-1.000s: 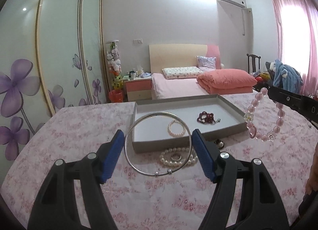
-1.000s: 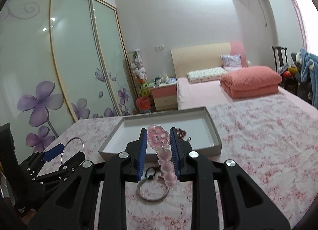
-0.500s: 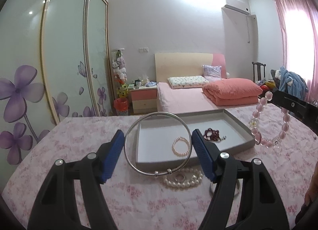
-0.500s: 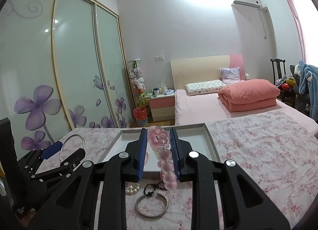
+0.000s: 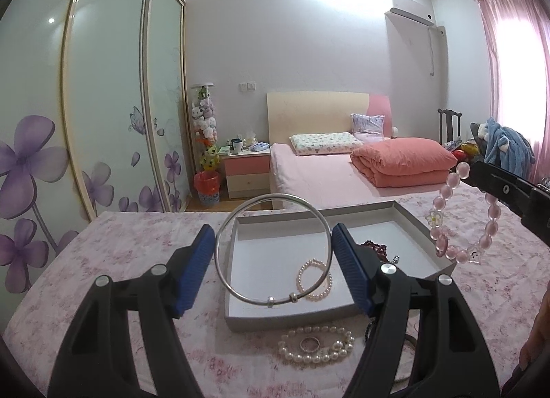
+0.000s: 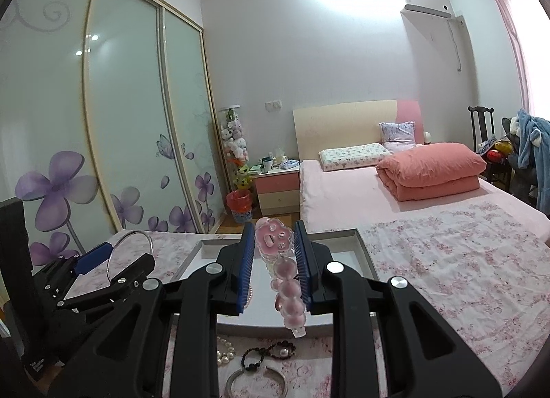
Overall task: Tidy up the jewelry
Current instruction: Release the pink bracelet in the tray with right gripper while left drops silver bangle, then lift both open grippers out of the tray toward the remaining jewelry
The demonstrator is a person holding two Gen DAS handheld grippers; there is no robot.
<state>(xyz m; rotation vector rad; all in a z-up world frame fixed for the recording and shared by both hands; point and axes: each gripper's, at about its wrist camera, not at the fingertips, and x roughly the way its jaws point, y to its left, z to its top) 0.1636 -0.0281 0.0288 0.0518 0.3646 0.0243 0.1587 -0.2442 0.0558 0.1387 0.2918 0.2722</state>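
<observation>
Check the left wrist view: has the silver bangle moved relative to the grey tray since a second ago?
Yes. The silver bangle, held in the left gripper, has advanced over the grey tray; earlier it hung over the pearl strand in front.

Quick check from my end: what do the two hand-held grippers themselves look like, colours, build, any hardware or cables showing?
Both match. The left hand-held gripper has black plastic arms with triangular cut-outs, round silver pivot screws, and flat blue ribbed pads on its fingers. The right hand-held gripper has the same black frame, silver screws and blue ribbed pads. No cables, markings or sleeves show.
</observation>
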